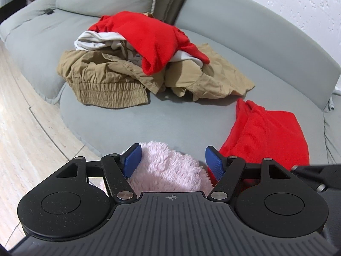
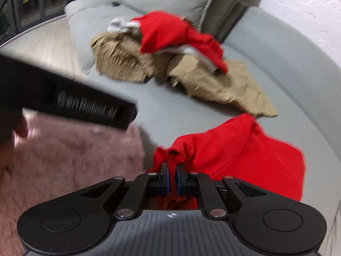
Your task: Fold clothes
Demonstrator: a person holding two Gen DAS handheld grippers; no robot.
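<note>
Left gripper: your left gripper (image 1: 171, 160) stands wide apart over the fluffy pale pink fleece garment (image 1: 168, 170); its blue pads (image 1: 133, 157) flank the fleece without pressing it.
Right gripper: your right gripper (image 2: 172, 176) has a narrow gap between its pads; a bunched tip of the red knit garment (image 2: 234, 155) rises just ahead of them, and the blurred view does not show them pressing it.
Red garment: partly flattened on the grey fabric sofa seat (image 1: 170, 119), beside the pink fleece.
Unfolded heap: crumpled tan trousers with elastic waistband (image 1: 110, 85), a white cloth (image 1: 96, 40) and a second red top (image 1: 155, 40) lie piled farther back on the seat.
Left edge: pale wood-look floor (image 1: 25, 115).
</note>
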